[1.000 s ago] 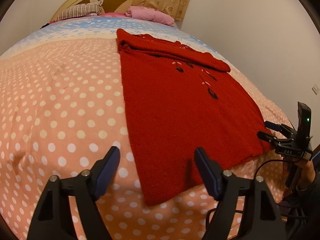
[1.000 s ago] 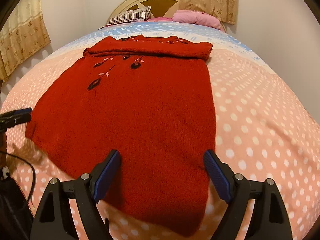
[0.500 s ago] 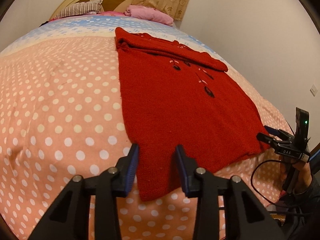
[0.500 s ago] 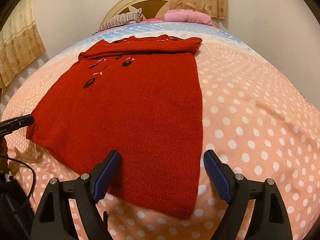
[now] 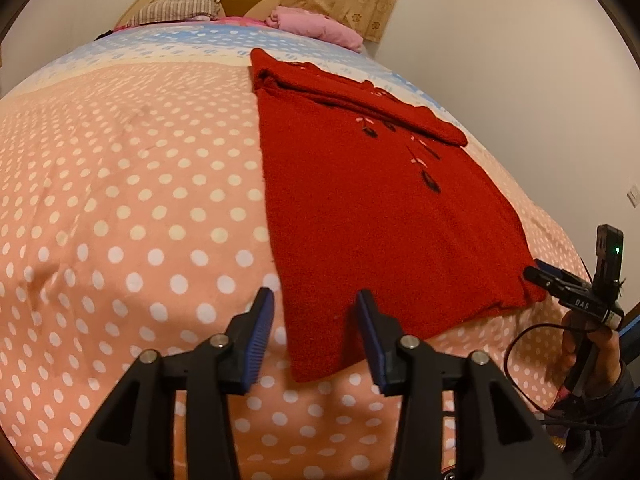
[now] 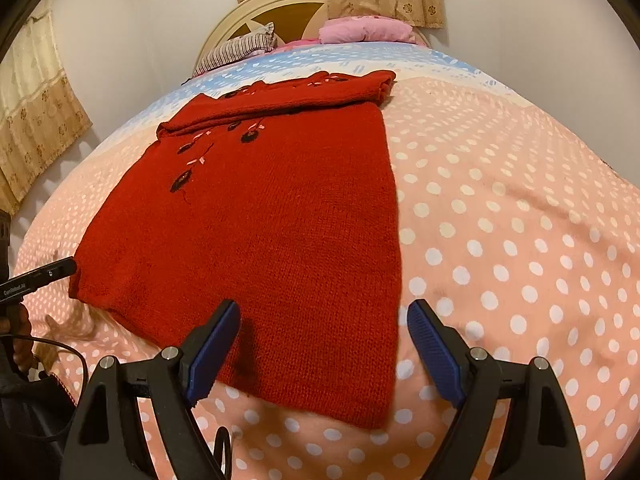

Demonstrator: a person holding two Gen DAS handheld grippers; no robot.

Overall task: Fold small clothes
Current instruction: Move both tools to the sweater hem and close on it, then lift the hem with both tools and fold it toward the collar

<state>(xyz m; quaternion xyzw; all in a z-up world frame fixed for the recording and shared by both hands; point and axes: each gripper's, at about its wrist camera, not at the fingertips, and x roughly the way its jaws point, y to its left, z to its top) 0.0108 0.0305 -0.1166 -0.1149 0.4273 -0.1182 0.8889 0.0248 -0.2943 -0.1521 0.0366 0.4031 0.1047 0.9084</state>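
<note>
Red sweater (image 5: pixel 360 216) flat on the bed (image 5: pixel 120 200), its near corners between both gaping, empty tools.

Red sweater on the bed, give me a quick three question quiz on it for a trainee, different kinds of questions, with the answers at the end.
1. True or false: the red sweater lies flat with its far end folded over.
2. Which corner of the hem does the left gripper frame? A) near left B) far right C) none
3. Fill in: the right gripper has its jaws ____ over the sweater's near right corner.

Key: 1 true; 2 A; 3 open, with nothing gripped. The left gripper's jaws have just been opening slightly and do not press the cloth.
</note>
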